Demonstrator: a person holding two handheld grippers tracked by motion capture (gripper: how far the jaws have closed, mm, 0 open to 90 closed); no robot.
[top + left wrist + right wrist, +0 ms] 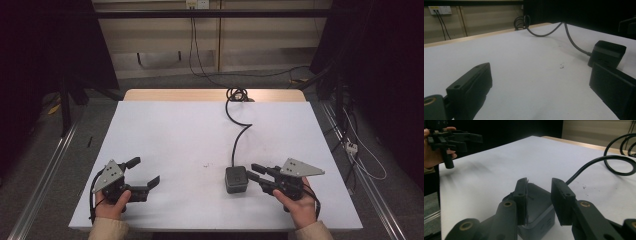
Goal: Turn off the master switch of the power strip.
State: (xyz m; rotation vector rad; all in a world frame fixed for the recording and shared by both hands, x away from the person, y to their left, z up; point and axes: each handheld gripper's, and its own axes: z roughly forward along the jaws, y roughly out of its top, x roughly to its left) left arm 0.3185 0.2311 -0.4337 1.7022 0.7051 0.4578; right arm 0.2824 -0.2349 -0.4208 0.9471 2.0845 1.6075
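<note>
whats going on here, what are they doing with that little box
A person sits at a white table with a tool in each hand. The right tool is up against a small dark grey box with a black cable running off the far edge; its jaws sit narrowly apart over the box's top, not clearly gripping. The left tool waits open, away from the box.

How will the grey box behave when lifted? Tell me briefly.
The grey box looks rigid and squat, so it probably won't tip or roll. Its thick cable seems stiff and may tug back. The smooth sides could slip.
</note>
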